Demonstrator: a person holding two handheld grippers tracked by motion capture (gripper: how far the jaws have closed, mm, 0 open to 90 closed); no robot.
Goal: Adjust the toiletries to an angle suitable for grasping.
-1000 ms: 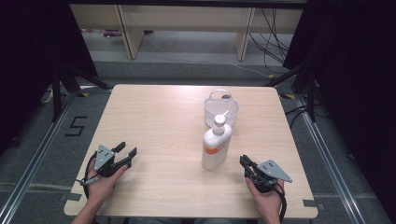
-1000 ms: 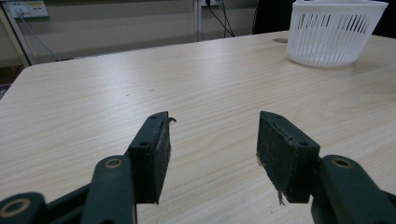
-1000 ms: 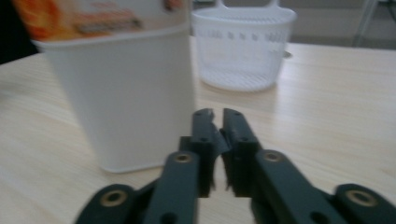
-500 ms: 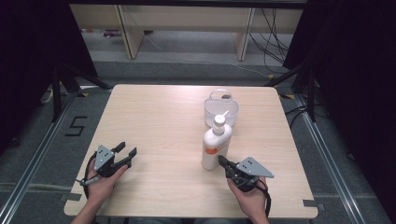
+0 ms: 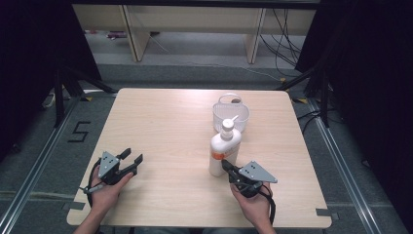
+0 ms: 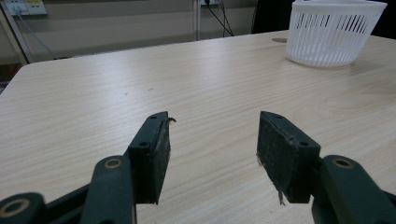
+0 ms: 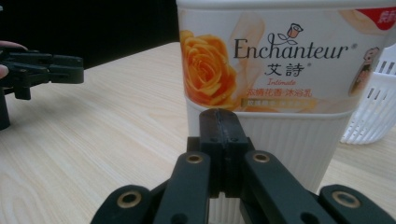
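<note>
**Bottle stands dead ahead of the closed right tongs**

The white pump bottle stands upright on the desk, right of the middle, its long axis vertical and the pump head at the top. The right tongs point straight at the bottle's lower body, their tips very near or just against it; contact cannot be told from above. In the right gripper view the two black jaws are pressed together with nothing between them, and the bottle's ribbed lower part rises directly behind their tip, the rose label above.

The left tongs rest well apart from the bottle, near the desk's front left corner. Their jaws stand apart and empty, and the left gripper view shows bare wood between the pads.

The right hand is clearly the nearer one. As the jaws stand, they cannot take the bottle: a grasp would probably call for opening them wide enough to straddle the body from the side. Closed, they could only nudge it.

The white basket sits just behind the bottle, on the far side from the right tongs, so a push straight ahead would likely drive the bottle against it.
</note>
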